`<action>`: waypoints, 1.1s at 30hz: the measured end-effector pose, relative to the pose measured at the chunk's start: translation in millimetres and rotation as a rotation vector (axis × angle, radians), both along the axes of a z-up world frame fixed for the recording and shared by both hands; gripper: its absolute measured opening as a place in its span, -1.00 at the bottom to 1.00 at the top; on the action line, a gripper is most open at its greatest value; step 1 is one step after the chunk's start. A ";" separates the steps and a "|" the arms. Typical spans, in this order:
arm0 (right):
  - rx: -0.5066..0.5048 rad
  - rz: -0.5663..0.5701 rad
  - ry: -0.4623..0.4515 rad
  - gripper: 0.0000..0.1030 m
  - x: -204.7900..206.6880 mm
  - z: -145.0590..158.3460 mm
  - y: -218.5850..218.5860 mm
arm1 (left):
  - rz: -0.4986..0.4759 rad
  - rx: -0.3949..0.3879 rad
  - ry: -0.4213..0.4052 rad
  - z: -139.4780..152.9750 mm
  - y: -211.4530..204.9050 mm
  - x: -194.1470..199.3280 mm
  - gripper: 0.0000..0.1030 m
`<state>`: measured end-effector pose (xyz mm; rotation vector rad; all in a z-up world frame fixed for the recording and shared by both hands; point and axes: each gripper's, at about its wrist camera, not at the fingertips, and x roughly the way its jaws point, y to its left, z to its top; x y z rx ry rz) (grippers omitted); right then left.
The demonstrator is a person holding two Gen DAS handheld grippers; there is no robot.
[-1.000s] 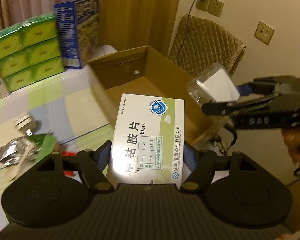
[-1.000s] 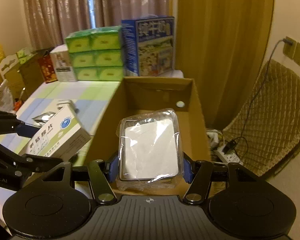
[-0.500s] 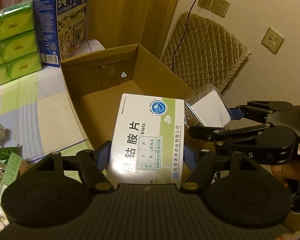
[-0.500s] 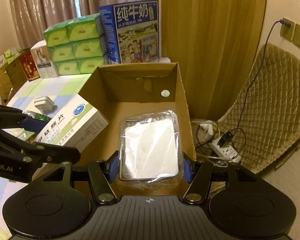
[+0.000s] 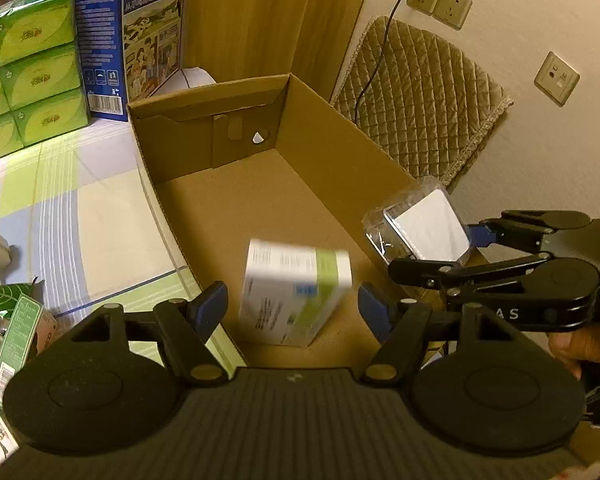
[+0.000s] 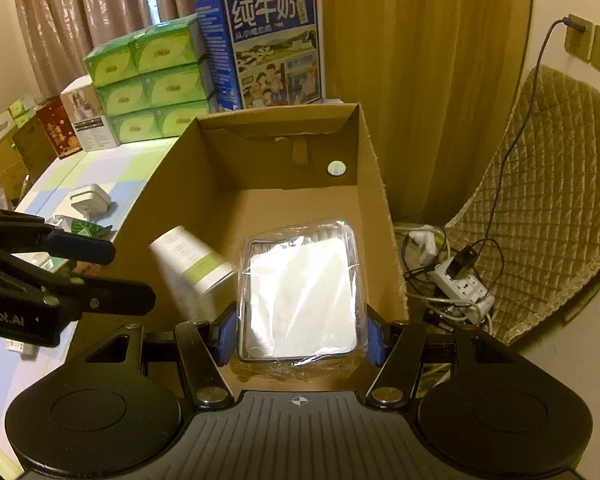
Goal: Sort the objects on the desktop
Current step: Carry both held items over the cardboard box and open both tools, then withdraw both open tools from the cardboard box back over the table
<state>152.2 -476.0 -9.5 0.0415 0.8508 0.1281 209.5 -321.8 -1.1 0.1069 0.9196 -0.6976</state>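
The left hand-held gripper [image 5: 292,306] had just let go, jaws apart, and the medicine box [image 5: 296,292] was tumbling into the cardboard box [image 5: 204,136]. At 3 o'clock, the right hand-held gripper [image 6: 298,334] stayed clamped on its wrapped packet [image 6: 300,296], probably next in.

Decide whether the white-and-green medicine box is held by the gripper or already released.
Released. The medicine box is blurred and tilted inside the cardboard box, clear of the open left gripper pads.
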 end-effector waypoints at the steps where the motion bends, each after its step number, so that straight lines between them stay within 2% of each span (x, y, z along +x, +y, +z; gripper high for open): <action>1: 0.003 0.001 0.000 0.12 0.1 -0.1 1.1 | 0.003 -0.002 -0.002 0.5 1.7 -0.2 0.31; 3: 0.022 0.004 -0.012 0.12 -0.4 0.6 2.3 | 0.011 0.000 -0.007 2.1 4.2 -0.7 0.32; 5: 0.040 0.002 -0.023 0.41 -0.9 2.6 2.3 | 0.015 -0.001 -0.009 3.6 7.7 -0.5 0.32; 6: 0.037 -0.004 -0.026 0.45 -1.2 3.9 2.9 | 0.017 -0.001 -0.010 4.1 9.8 -0.7 0.32; 20: 0.016 0.002 -0.028 0.50 -23.2 19.0 21.0 | 0.045 -0.012 -0.014 14.3 37.0 -18.0 0.35; 33: -0.006 0.065 -0.097 0.72 -57.9 54.6 70.0 | 0.095 -0.028 -0.067 50.3 80.6 -52.5 0.50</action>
